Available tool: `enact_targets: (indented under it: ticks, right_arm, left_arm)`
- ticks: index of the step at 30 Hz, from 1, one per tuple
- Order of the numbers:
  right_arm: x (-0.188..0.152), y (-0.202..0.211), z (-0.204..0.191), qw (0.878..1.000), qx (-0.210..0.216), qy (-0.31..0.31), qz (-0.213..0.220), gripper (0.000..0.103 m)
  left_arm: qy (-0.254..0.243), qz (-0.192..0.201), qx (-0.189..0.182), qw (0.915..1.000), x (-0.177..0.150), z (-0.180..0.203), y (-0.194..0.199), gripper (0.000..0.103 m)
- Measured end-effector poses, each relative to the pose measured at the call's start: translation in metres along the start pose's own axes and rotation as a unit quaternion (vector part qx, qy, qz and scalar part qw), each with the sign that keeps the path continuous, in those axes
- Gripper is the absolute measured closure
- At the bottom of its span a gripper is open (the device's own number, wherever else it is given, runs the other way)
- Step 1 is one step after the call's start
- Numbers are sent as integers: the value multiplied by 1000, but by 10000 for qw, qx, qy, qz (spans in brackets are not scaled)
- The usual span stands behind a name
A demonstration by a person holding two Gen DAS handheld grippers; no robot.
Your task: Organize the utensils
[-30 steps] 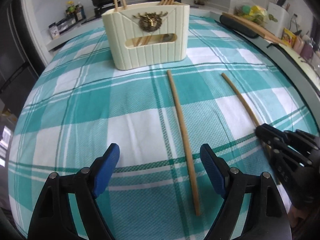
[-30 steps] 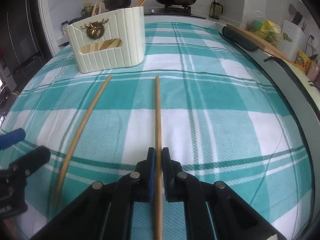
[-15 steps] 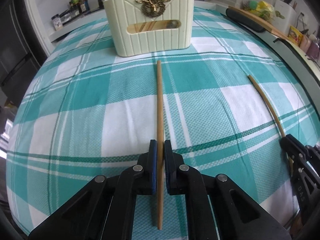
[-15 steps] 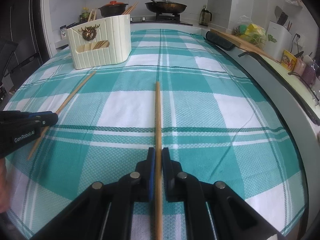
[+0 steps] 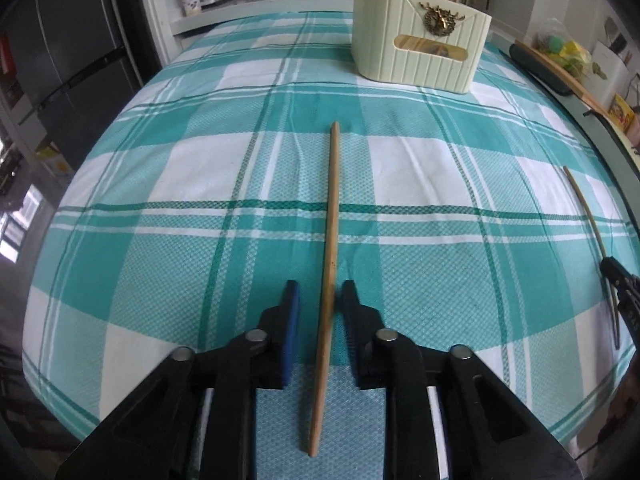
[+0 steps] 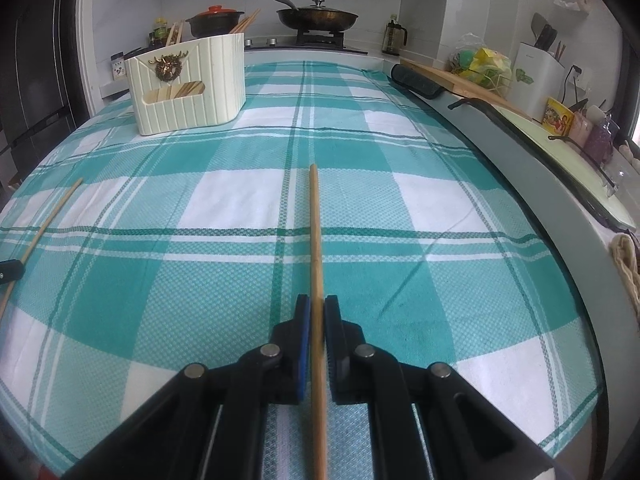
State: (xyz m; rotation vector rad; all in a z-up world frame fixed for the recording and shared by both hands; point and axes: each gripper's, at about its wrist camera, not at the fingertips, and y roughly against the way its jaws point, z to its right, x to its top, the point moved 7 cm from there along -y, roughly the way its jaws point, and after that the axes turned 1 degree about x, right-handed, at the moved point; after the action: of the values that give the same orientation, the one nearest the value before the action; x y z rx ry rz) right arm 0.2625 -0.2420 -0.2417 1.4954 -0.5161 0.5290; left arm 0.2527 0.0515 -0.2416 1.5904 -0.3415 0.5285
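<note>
A wooden chopstick (image 5: 331, 224) lies between the fingers of my left gripper (image 5: 318, 292); the jaws stand slightly apart, with a gap on each side of the stick. My right gripper (image 6: 316, 310) is shut on a second wooden chopstick (image 6: 315, 232), which points forward over the cloth. That stick and the right gripper's tip show at the right edge of the left wrist view (image 5: 592, 220). The left stick shows at the left edge of the right wrist view (image 6: 48, 220). A cream utensil holder (image 5: 420, 48) with chopsticks in it stands at the far side of the table; it also shows in the right wrist view (image 6: 188, 84).
A teal and white checked cloth (image 6: 400, 200) covers the table. Behind it is a stove with a frying pan (image 6: 316, 16) and a red-lidded pot (image 6: 216, 20). A cutting board (image 6: 460, 80) and a counter with jars and packets run along the right.
My left gripper closed around its chopstick, then its jaws came slightly apart. Both grippers have drawn back from the holder and turned. The right gripper stays shut on its stick.
</note>
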Motion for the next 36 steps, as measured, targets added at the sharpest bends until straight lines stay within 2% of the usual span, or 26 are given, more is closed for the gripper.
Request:
enact_targets:
  ticks: [1, 2, 3, 5, 15, 21, 26, 29, 36]
  right_arm:
    - [-1, 0, 0, 10000, 26, -21, -4, 95]
    - [0, 0, 0, 10000, 38, -38, 2, 89]
    - [0, 0, 0, 10000, 45, -63, 7, 70]
    - [0, 2, 0, 9998, 118, -151, 37, 44]
    - [-5, 3, -4, 9997, 192, -120, 93, 44]
    - [-5, 1, -3, 9997, 181, -156, 105, 42]
    - [-5, 0, -1, 9995, 189, -212, 111, 40]
    - [-6, 0, -1, 9996, 177, -209, 115, 39]
    - [-4, -2, -2, 9996, 214, -182, 17, 35]
  left_arm:
    - [28, 51, 19, 10000, 1, -1, 1, 47]
    - [36, 122, 64, 9999, 2, -2, 2, 40]
    - [13, 175, 97, 9998, 4, -2, 3, 40]
    - [-33, 186, 104, 9998, 6, 0, 2, 39]
    - [-130, 114, 60, 9998, 1, 8, -6, 34]
    - [-167, 153, 88, 9997, 0, 7, -8, 25]
    - [-75, 185, 157, 9997, -1, 0, -13, 8]
    - [22, 173, 140, 9997, -1, -5, -16, 2]
    - [-31, 158, 52, 9999, 1, -6, -18, 1]
